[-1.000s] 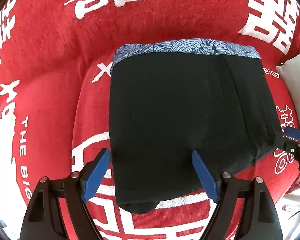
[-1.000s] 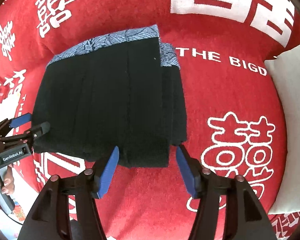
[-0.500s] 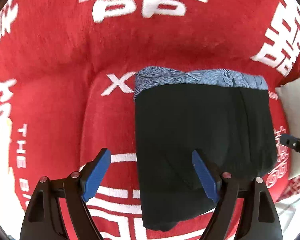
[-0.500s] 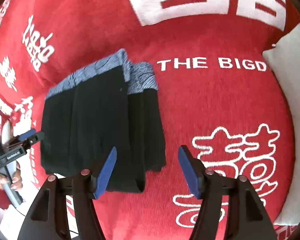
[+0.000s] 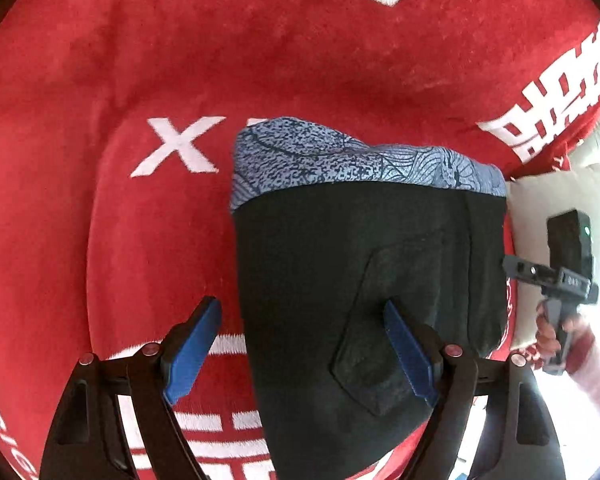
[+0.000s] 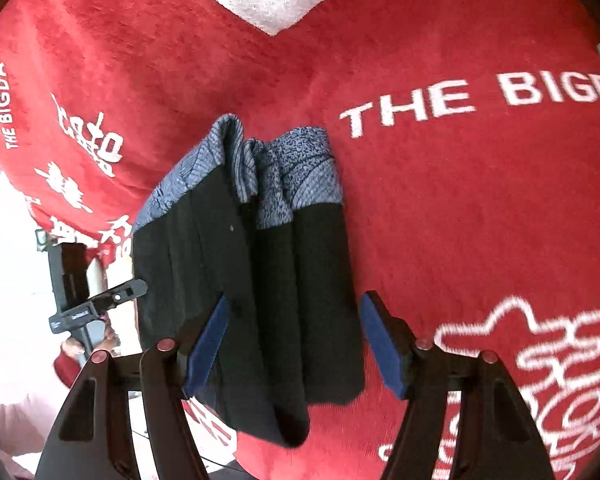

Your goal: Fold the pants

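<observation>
Pants: lying folded on the red blanket, patterned blue waistband at the far end.
Left gripper: hanging wide open over the pants' left edge, gripping nothing.
Right gripper: jaws opening, straddling the pants' right fold, pads not pressing the cloth.
Pillow: sitting beside the pants.

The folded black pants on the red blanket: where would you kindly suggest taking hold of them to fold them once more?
I would grip the pants at the near hem end, one set of tongs at each near corner, coming from the near side. That end is loose, thick layers, while the patterned blue waistband lies at the far end, a natural target to fold toward.
</observation>
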Action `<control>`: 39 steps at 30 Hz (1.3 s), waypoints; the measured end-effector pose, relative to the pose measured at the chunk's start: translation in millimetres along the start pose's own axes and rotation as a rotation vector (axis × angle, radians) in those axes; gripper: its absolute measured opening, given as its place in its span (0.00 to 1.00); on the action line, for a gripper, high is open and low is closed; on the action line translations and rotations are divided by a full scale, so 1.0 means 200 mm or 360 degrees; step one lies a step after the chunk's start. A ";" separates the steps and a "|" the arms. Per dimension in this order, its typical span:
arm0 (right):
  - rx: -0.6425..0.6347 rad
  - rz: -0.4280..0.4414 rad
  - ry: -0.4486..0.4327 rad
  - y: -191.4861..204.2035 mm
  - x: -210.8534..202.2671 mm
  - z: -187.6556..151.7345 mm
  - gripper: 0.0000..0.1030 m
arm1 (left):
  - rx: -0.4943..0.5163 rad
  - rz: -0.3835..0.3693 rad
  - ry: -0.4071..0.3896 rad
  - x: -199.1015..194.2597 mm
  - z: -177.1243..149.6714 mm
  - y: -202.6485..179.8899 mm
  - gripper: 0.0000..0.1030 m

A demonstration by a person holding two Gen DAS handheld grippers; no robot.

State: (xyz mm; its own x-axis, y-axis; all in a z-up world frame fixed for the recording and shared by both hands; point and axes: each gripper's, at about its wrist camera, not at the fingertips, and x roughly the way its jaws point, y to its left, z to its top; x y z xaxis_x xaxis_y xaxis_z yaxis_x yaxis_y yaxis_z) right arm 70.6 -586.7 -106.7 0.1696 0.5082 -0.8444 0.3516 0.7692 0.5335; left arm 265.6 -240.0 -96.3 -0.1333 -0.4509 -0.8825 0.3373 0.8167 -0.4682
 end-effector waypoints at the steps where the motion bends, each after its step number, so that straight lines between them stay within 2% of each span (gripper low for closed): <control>1: -0.0011 0.0016 0.0023 -0.01 0.02 0.01 0.69 | 0.0025 -0.0015 0.0015 0.00 0.01 0.00 0.81; 4: -0.0056 0.0098 0.0079 -0.03 0.05 0.04 0.69 | 0.0096 -0.0053 0.0043 0.02 0.04 0.00 0.82; 6: -0.0081 0.0137 0.0098 -0.04 0.07 0.06 0.69 | 0.0122 -0.0072 0.0061 0.03 0.05 0.00 0.95; 12: -0.0103 0.0215 0.0138 -0.05 0.11 0.10 0.72 | 0.0154 -0.0149 0.0095 0.12 0.08 -0.03 0.96; 16: -0.0035 0.0245 0.0164 -0.06 0.13 0.13 0.74 | 0.0159 -0.0107 0.0064 0.16 0.06 -0.09 0.96; 19: 0.0026 0.0185 0.0160 -0.04 0.14 0.13 0.70 | 0.0161 -0.0079 0.0010 0.13 0.04 -0.13 0.85; 21: 0.0010 0.0150 0.0145 0.00 0.13 0.12 0.59 | 0.0196 -0.0061 -0.0032 0.09 0.02 -0.16 0.72; 23: 0.0030 0.0166 0.0110 0.02 0.09 0.11 0.45 | 0.0214 -0.0039 -0.0059 0.06 0.01 -0.18 0.66; 26: 0.0046 0.0197 0.0070 0.06 0.05 0.07 0.38 | 0.0209 -0.0053 -0.0100 -0.01 -0.01 -0.20 0.60; 30: 0.0070 0.0270 0.0044 0.10 -0.03 0.02 0.37 | 0.0236 -0.0092 -0.0130 -0.09 -0.06 -0.24 0.59; 39: 0.0089 0.0326 0.0056 0.25 -0.13 -0.19 0.37 | 0.0194 -0.0161 -0.0122 -0.26 -0.24 -0.27 0.59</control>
State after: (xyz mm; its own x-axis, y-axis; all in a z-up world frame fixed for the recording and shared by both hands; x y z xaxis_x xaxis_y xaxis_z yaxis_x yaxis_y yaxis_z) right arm 49.8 -546.9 -55.4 0.2107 0.6655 -0.7160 0.3640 0.6263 0.6893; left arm 208.6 -243.5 -26.1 -0.1023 -0.5586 -0.8231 0.4368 0.7181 -0.5417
